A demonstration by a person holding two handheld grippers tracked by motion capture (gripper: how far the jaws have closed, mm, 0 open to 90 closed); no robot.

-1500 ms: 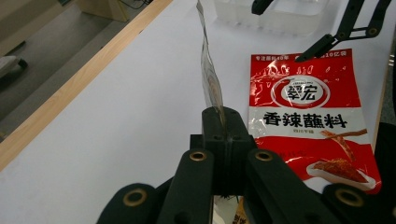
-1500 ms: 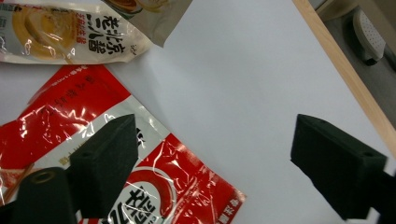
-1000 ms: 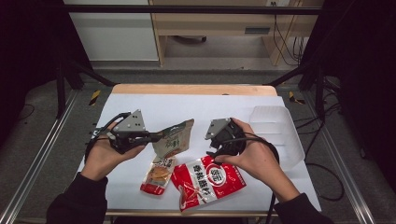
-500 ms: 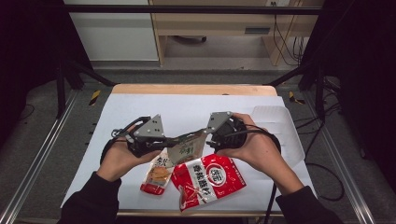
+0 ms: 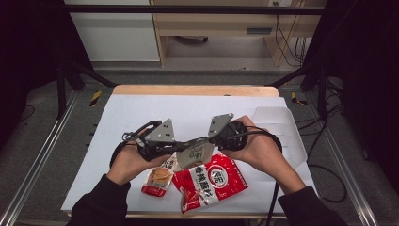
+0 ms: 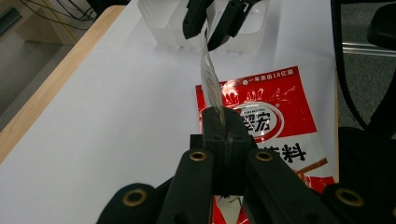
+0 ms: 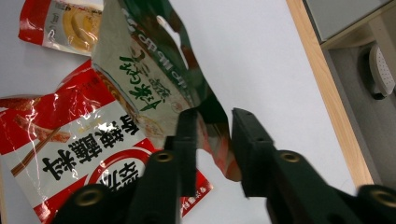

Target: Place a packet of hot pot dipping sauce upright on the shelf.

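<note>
- Left gripper (image 5: 176,149), at nine o'clock of the green sachet (image 5: 195,151), is seen clamped hard on the packet's near edge; in the left gripper view its black jaws meet on the foil with no gap.
- Right gripper (image 5: 210,141), at three o'clock of the sachet, has just been closing; in the right gripper view the jaws still stand a little apart, with the packet's far corner (image 7: 212,126) between them and the pads not yet seen pressing on it.
- Green sachet is held above the white table sheet (image 5: 131,113), stretched between the two tools, over the large red seasoning pouch (image 5: 211,181) at six o'clock and the small red packet (image 5: 157,176) at seven o'clock.
- A clear plastic tray (image 5: 277,120) is seen at two o'clock, well apart from the work.
- Sachet is judged light, thin and limp: it is bent and creased along its length, and its glossy film is likely slippery.
- Hold is best taken on the flat sealed edges, deep between the pads, since a bite on a bare corner could slide off or tear the film.
</note>
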